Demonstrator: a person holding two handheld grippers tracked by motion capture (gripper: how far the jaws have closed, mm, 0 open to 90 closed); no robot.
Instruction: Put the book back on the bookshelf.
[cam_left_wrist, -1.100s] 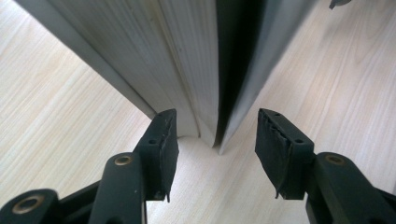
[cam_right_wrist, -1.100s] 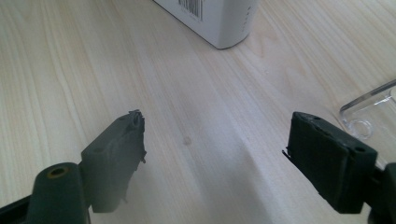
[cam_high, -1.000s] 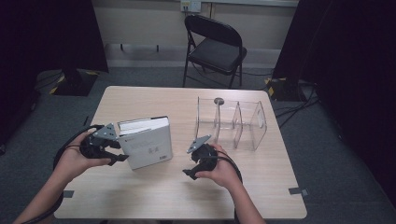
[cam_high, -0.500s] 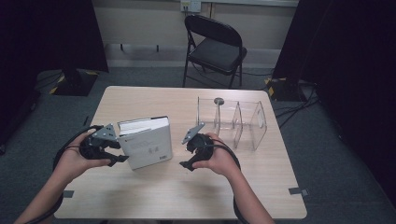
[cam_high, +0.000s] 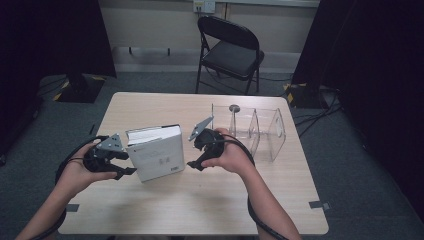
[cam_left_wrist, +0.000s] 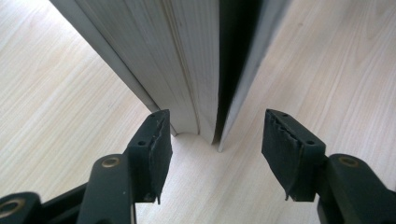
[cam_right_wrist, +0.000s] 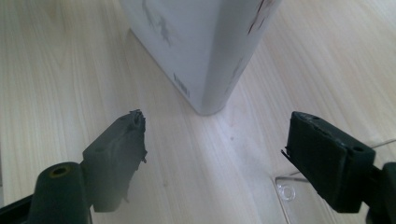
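Observation:
A thick white book (cam_high: 155, 152) stands on edge on the wooden table (cam_high: 200, 210), a little left of centre. My left gripper (cam_high: 125, 162) is at its left end. In the left gripper view the page edge of the book (cam_left_wrist: 187, 60) lies just past the gripper (cam_left_wrist: 215, 149). Its jaws have just been opening, and the pads (cam_left_wrist: 159, 149) press on nothing. My right gripper (cam_high: 192, 150) hovers off the table just right of the book, open. It faces the spine corner of the book (cam_right_wrist: 196, 46), and nothing lies between the jaws of the gripper (cam_right_wrist: 215, 154).
A clear plastic divider rack (cam_high: 250, 127) stands on the table behind my right hand; its base corner (cam_right_wrist: 289, 191) is by my right jaw. A black folding chair (cam_high: 230, 50) stands beyond the far edge. Bare tabletop runs along the near side.
My right hand has risen and moved left, toward the book's right end. The left hand and the book have stayed in place.

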